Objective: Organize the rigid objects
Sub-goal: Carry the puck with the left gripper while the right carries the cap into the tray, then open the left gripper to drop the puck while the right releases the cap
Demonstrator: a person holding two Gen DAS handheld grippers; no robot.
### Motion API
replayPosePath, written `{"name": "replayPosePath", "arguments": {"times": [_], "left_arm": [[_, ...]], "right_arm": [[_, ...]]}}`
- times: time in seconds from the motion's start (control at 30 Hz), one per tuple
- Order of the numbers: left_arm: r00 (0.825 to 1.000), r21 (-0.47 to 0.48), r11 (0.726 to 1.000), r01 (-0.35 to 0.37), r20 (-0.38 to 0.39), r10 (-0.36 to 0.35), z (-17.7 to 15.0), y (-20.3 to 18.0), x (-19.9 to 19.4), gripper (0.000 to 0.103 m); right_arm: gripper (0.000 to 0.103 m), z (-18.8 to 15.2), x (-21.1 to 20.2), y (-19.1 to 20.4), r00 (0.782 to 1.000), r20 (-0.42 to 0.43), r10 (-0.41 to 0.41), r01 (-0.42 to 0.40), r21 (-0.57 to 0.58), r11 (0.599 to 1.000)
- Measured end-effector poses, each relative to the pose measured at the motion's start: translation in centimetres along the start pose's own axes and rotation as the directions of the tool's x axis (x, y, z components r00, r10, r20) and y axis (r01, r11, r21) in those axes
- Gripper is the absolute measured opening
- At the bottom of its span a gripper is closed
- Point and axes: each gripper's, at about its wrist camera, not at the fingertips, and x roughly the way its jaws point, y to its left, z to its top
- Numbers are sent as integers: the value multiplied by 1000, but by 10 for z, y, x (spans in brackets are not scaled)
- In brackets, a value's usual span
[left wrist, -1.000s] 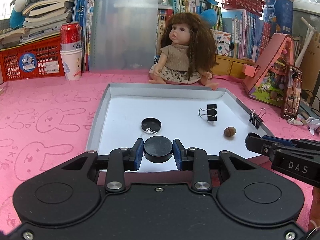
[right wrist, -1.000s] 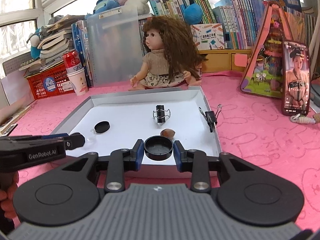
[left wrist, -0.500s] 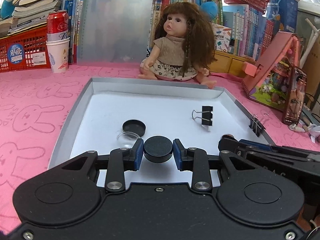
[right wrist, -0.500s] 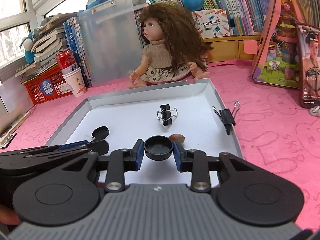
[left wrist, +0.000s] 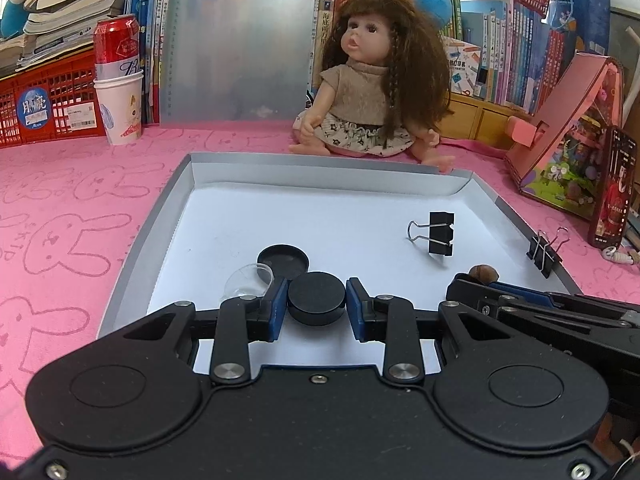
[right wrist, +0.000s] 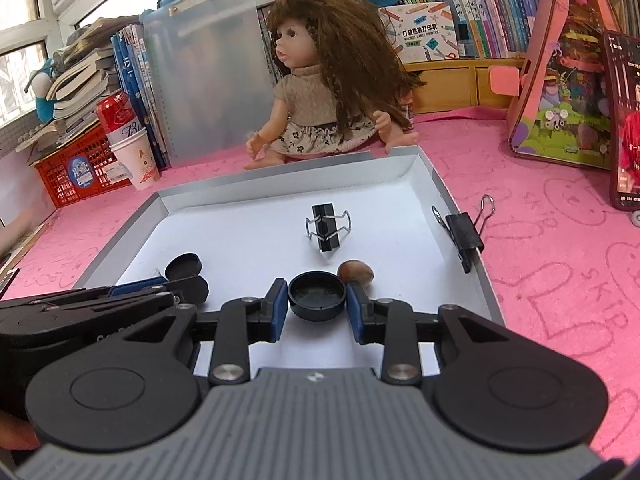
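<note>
Gripping from both sides, the blue-padded fingers of the left gripper [left wrist: 317, 306] are closed onto a solid black round puck-shaped cap [left wrist: 317, 298], which is held flat with its smooth closed face turned upward, low over the near part of the shallow grey-rimmed white tray [left wrist: 168, 216]. In the same manner, the right gripper [right wrist: 317, 303] is closed partway onto a hollow black round cap [right wrist: 317, 295], held level with its open, rimmed recess facing up. The two tools are seen side by side over the near end of the tray, the right one's fingertips lying just in front of a small brown glossy nut [right wrist: 355, 271]. On the white tray floor, another black round lid [left wrist: 283, 259] is seen lying open side up, with a clear domed plastic disc [left wrist: 249, 281] overlapping its near left edge. A black metal binder clip with silver wire handles [left wrist: 436, 233] is seen resting in the tray's right half; in the right wrist view its long axis runs away from the camera, with a wire loop to either side. A second black binder clip [right wrist: 464, 236] is clamped on the tray's right rim, one handle pointing out over the pink bunny-patterned mat [right wrist: 560, 264]. A brown-haired doll in a knitted beige top [right wrist: 320, 92] is seated upright behind the far rim.
</note>
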Motion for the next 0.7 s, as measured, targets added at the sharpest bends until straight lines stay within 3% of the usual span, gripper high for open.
{"name": "replayPosePath", "arguments": {"times": [0.47,0.57,0.63,0.7], "left_arm": [[1000,29,1000,-10,8,10,-2,-4,2,31],[1000,21,1000,-2,6,2,-2,-4,0,38],[1000,17,1000,4,9,-4,-2,-3,-3,43],[1000,9,1000,9,13,-10,0,-1,-7,51]], "right_arm": [[37,1,0,2,999,18,-41,42,-37,998],[41,1,-2,3,999,28,-46,47,-39,998],[54,1,-4,3,998,37,-51,53,-40,998],[56,2,-7,3,997,50,-50,52,-42,998]]}}
